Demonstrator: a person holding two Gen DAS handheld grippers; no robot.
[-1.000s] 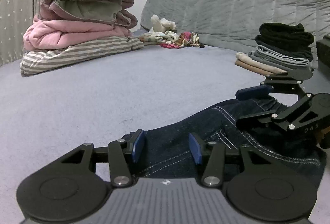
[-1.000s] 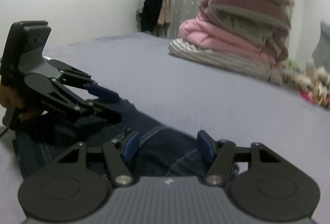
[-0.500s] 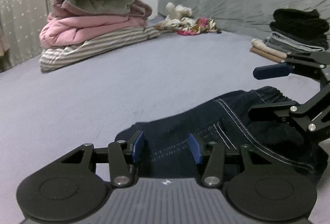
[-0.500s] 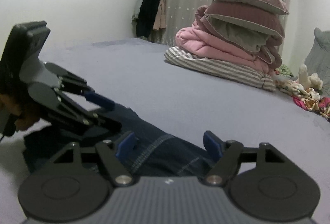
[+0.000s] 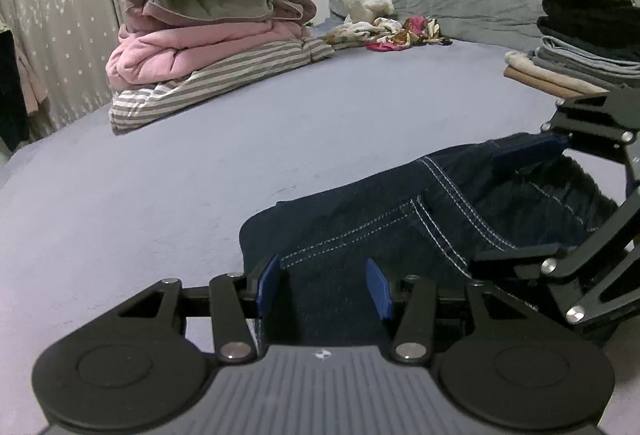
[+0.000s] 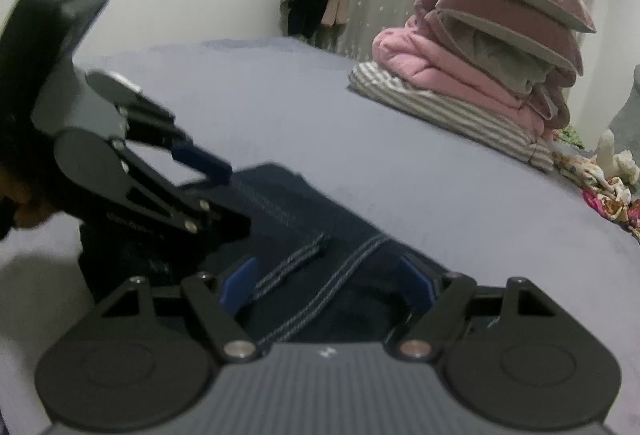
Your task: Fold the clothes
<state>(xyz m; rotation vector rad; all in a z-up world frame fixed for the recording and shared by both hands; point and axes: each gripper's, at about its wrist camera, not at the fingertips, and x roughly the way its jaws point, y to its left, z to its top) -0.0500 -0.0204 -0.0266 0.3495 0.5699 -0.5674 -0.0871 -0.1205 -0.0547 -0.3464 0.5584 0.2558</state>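
1. Dark blue jeans (image 5: 400,219) lie folded on the grey bed (image 5: 160,195)
2. Left gripper (image 5: 324,285) sits over the jeans' near edge, jaws apart, not squeezing
3. Right gripper (image 6: 326,285) is opening wide, with jeans cloth between its blue pads (image 6: 240,281)
4. Folded clothes (image 5: 580,43) are stacked far off

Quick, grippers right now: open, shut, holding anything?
Left gripper: open, pads apart over the folded jeans, gripping nothing.
Right gripper: jaws opening, denim between them, pads not pressing it.
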